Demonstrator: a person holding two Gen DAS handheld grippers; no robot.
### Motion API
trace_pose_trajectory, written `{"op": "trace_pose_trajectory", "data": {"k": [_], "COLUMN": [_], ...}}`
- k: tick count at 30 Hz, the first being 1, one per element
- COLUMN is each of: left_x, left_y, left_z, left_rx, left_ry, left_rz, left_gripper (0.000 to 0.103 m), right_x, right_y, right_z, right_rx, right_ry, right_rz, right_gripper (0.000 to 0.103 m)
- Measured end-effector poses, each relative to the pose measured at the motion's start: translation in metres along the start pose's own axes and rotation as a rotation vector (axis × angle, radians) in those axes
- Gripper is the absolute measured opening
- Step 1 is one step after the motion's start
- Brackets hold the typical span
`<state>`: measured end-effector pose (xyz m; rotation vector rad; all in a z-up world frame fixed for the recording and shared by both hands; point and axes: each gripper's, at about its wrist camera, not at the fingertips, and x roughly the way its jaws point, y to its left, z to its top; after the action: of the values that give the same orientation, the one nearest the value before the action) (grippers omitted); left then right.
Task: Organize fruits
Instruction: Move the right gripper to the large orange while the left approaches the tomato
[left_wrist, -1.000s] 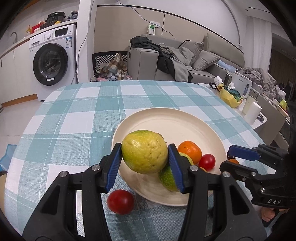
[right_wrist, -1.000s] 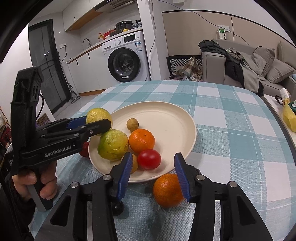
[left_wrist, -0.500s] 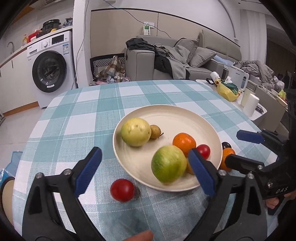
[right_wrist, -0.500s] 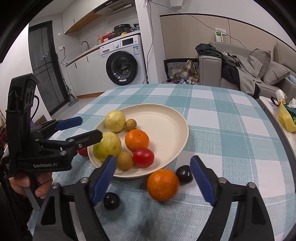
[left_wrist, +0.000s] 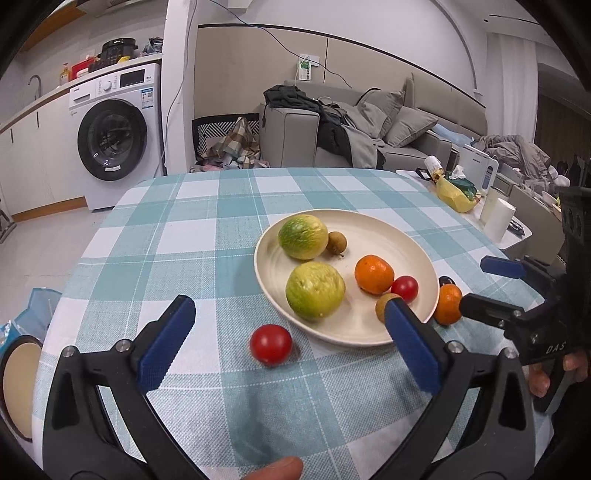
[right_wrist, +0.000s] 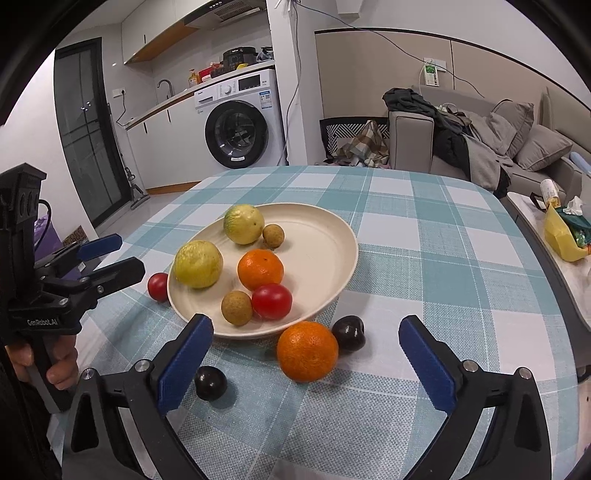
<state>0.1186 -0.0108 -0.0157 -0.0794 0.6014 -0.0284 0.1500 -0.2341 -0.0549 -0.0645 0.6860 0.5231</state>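
Note:
A cream plate (left_wrist: 369, 236) (right_wrist: 317, 236) on the checked cloth holds two yellow-green fruits (left_wrist: 315, 290) (left_wrist: 303, 236), an orange (left_wrist: 373, 274), a red tomato (left_wrist: 405, 288) and two small brown longans. My left gripper (left_wrist: 288, 314) (right_wrist: 123, 254) is open and empty, with a loose tomato (left_wrist: 270, 344) (right_wrist: 158, 287) on the cloth between its jaws. My right gripper (right_wrist: 306, 326) (left_wrist: 476, 284) has its jaws opening, and a second orange (right_wrist: 307, 350) lies untouched between them. Two dark fruits (right_wrist: 349, 333) (right_wrist: 210, 383) lie beside that orange.
A side table at the right carries a yellow bag (right_wrist: 563, 236) and a white cup (left_wrist: 498, 221). A round stool (left_wrist: 18, 384) stands below the table's left edge. Washing machine (right_wrist: 240, 129) and sofa (right_wrist: 480, 147) stand beyond the far edge.
My left gripper let go of the yellow-green fruit, which now lies in the plate, and drew back with its jaws wide. My right gripper's jaws spread wide around the orange on the cloth.

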Motion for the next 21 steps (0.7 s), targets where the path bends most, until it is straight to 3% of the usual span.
{"op": "trace_pose_trajectory", "data": {"k": [17, 19, 21], "left_x": [0.01, 0.011, 0.014], "left_y": [-0.004, -0.005, -0.004], "left_z": [-0.012, -0.012, -0.012], "left_rx": [0.056, 0.058, 0.053], "left_ry": [0.074, 0.08, 0.09], "left_rz": [0.025, 0.018, 0.014], "left_gripper": [0.102, 0.102, 0.102], "right_x": [0.008, 0.007, 0.006], "right_y": [-0.011, -0.012, -0.011], "right_z": [-0.004, -0.003, -0.003], "right_rx": [0.017, 0.02, 0.023], "right_ry": [0.07, 0.065, 0.064], "right_rz": [-0.016, 0.002, 0.019], "right_gripper": [0.103, 0.101, 0.094]}}
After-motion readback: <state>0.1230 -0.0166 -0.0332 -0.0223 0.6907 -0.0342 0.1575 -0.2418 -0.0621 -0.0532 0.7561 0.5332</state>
